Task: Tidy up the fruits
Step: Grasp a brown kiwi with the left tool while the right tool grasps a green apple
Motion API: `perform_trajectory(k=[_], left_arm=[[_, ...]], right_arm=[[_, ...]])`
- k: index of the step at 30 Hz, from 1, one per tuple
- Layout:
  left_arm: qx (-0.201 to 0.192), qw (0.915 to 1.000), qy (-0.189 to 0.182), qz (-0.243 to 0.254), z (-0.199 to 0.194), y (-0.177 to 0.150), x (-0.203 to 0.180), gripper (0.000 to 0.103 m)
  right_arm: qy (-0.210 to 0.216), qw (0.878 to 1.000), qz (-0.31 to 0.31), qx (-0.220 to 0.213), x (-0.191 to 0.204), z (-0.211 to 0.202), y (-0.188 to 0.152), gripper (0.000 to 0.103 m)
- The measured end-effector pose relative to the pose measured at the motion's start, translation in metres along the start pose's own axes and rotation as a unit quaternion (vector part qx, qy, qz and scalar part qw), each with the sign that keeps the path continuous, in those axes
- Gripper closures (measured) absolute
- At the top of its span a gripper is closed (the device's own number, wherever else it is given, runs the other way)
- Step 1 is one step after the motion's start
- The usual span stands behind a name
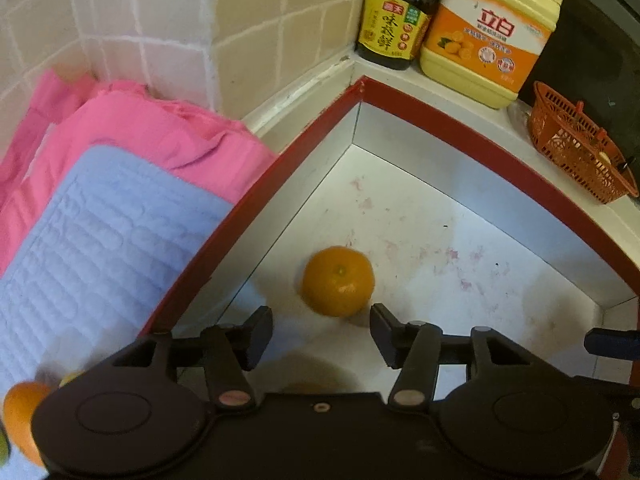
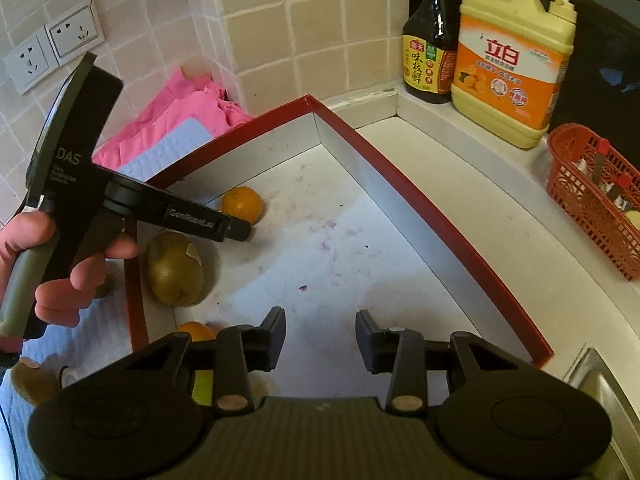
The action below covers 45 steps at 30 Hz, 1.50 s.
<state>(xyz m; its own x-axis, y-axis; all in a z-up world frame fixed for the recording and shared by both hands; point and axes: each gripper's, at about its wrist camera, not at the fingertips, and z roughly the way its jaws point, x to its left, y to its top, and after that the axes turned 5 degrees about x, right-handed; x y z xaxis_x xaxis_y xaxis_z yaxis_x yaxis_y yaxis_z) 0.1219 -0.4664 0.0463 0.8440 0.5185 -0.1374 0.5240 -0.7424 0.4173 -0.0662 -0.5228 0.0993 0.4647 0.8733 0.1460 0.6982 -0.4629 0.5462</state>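
Observation:
A red-rimmed box [image 1: 480, 148] with a white, stained floor lies on the counter. One orange [image 1: 338, 280] rests on that floor, just ahead of my left gripper [image 1: 320, 320], which is open and not touching the fruit. The right wrist view shows the same orange [image 2: 243, 204] beyond the left gripper [image 2: 236, 230], which a hand holds. A kiwi [image 2: 174, 268] and a second orange [image 2: 196, 330] lie by the box's left wall [image 2: 132, 264]. My right gripper [image 2: 320, 322] hangs open over bare floor, holding nothing. Another orange [image 1: 20, 412] sits outside the box at lower left.
A soy sauce bottle [image 2: 428, 60] and a yellow detergent jug [image 2: 512, 68] stand on the back ledge. A red basket [image 2: 596, 196] sits at the right. Left of the box lie a pink cloth [image 1: 160, 132] and a blue mat [image 1: 100, 240]. Sink edge [image 2: 600, 376] at lower right.

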Motion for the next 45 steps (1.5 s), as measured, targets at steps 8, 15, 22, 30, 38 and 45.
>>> perform_trajectory(k=[8, 15, 22, 30, 38, 45], left_arm=[[-0.070, 0.9974, 0.008, -0.014, -0.080, -0.035, 0.015, 0.029], [-0.140, 0.9855, 0.060, -0.076, -0.182, -0.094, 0.066, 0.027], [-0.204, 0.9547, 0.146, -0.161, -0.278, -0.164, 0.133, 0.024], [-0.197, 0.9165, 0.220, -0.270, -0.317, -0.260, 0.192, 0.024], [-0.148, 0.8896, 0.234, -0.363, -0.301, -0.357, 0.207, 0.024], [-0.140, 0.8939, 0.231, -0.357, -0.294, -0.406, 0.205, 0.023]], right_arm=[[0.003, 0.999, 0.039, -0.017, -0.002, -0.029, -0.010, 0.033], [0.016, 0.997, 0.052, -0.049, 0.010, -0.057, -0.006, 0.023], [0.060, 0.996, 0.023, -0.054, 0.058, -0.061, 0.008, 0.021], [0.099, 0.993, -0.051, -0.035, 0.144, -0.048, 0.015, 0.021], [0.142, 0.987, -0.071, 0.012, 0.203, -0.013, 0.019, 0.015], [0.135, 0.989, -0.007, 0.053, 0.228, 0.017, 0.009, 0.011]])
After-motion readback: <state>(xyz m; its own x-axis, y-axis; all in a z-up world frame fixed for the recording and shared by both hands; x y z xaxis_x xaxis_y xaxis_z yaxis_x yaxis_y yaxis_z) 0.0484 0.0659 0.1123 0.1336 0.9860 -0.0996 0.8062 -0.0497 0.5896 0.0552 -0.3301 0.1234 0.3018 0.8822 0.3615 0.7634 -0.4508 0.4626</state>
